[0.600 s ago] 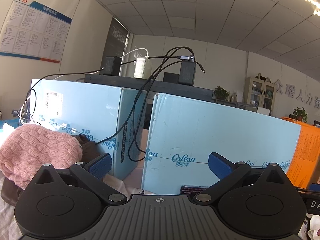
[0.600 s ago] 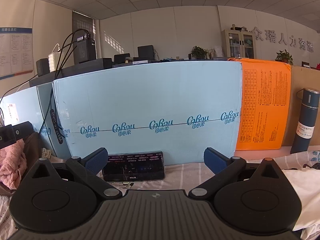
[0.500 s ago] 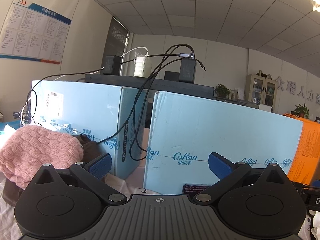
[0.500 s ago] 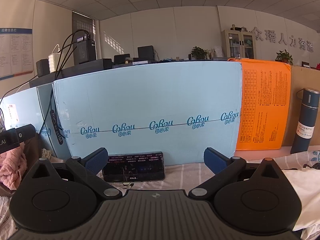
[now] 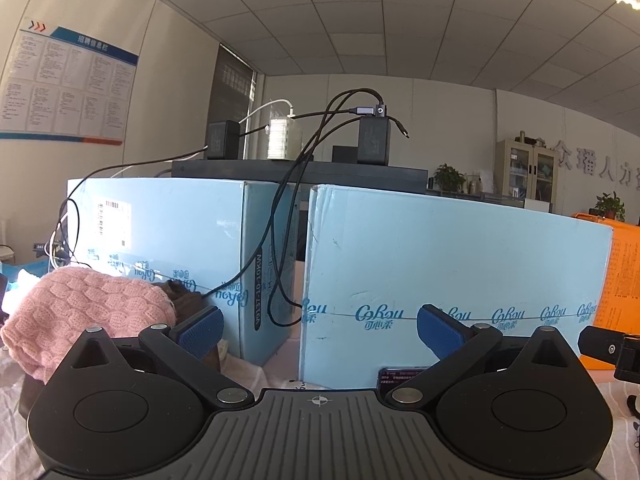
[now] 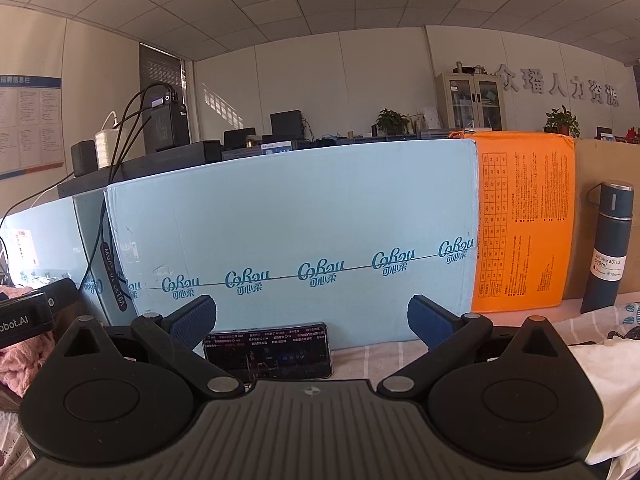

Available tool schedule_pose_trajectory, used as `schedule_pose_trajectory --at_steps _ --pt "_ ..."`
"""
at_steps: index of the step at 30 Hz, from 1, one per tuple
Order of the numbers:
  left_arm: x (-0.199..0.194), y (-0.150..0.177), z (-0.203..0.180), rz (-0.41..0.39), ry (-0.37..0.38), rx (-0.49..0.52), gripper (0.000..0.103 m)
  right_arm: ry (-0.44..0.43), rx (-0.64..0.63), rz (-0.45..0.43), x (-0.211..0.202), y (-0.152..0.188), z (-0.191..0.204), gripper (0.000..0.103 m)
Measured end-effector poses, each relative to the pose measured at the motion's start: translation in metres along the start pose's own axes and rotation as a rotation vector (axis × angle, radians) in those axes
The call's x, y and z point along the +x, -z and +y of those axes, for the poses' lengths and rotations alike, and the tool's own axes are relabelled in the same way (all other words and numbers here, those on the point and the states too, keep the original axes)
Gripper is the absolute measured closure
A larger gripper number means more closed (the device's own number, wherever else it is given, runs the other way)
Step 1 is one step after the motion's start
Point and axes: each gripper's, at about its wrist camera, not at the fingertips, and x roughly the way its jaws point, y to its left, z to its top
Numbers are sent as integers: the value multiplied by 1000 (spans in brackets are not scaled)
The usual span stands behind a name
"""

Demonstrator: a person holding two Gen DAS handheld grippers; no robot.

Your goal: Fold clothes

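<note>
Pink knit sweater (image 5: 84,312) left of the left gripper (image 5: 318,326), both grippers' fingers spread, empty

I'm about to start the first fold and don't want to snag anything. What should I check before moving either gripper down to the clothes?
1. Left gripper open, nothing between its fingers: ok.
2. Right gripper open and holding nothing: ok.
3. Garment within view: pink knitted sweater lies bunched at the left, white garment at the right: ok.
4. Garment laid flat for folding: not ok, the sweater is heaped.
5. Phone lies directly ahead of the right gripper, against the blue box: not ok.
6. Black cables hang near the sweater: cannot tell if clear.
</note>
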Motion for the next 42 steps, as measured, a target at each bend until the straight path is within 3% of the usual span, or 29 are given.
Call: schedule_pose_trajectory --at_steps 6,11,42 --pt "0 0 1 -1 0 -4 0 11 15 -22 0 -1 -1 0" --pt "0 -1 3 1 -6 -9 0 24 63 -122 -11 -3 -5 0" --pt "-4 -6 11 -26 -57 -26 0 31 76 -53 4 3 -10 0"
